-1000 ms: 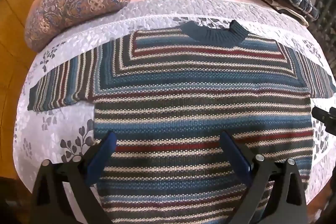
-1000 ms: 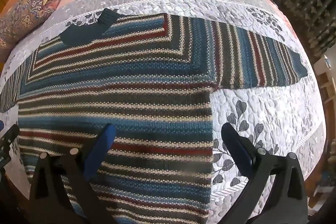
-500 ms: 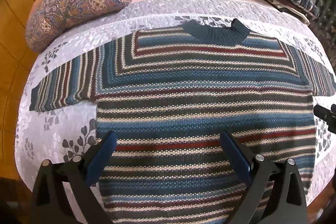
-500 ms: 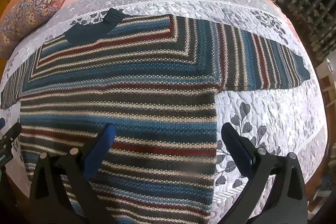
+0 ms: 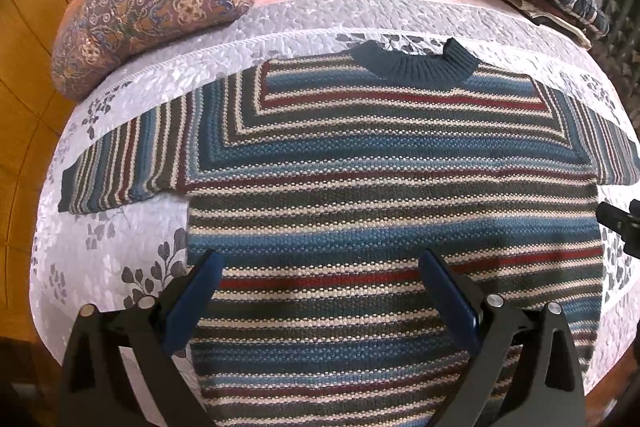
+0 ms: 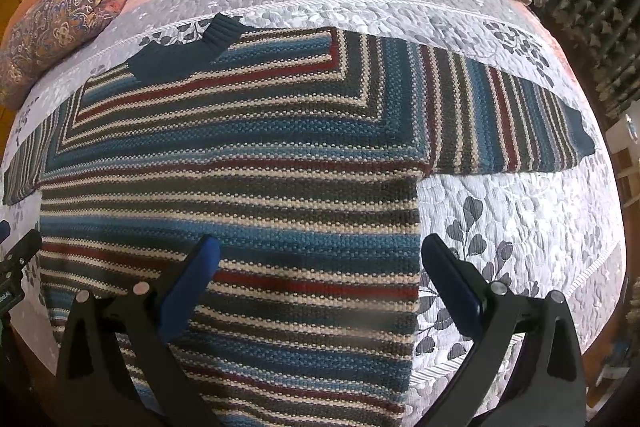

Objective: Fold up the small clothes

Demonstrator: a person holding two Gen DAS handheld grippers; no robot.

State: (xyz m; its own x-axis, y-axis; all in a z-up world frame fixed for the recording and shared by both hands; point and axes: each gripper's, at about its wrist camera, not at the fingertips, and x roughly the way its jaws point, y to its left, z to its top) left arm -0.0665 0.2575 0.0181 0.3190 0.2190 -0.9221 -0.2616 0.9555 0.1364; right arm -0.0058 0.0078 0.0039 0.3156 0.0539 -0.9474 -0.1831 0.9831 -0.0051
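1. Striped sweater [image 5: 392, 195] lies flat, front up, on the quilted bedspread [image 5: 100, 251], sleeves out sideways.
2. Our left gripper [image 5: 320, 291] and right gripper [image 6: 320, 279] hover wide open, holding nothing.
3. We judge a sleeve fold comes first: pinch cuff and shoulder evenly.
4. The chunky knit looks thick, heavy and stretchy; its ribbed collar [image 5: 416, 67] is dark.

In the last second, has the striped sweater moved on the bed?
No. The striped sweater lies flat, its collar at the same spot just below the quilt's corded seam; only the cameras drifted slightly.
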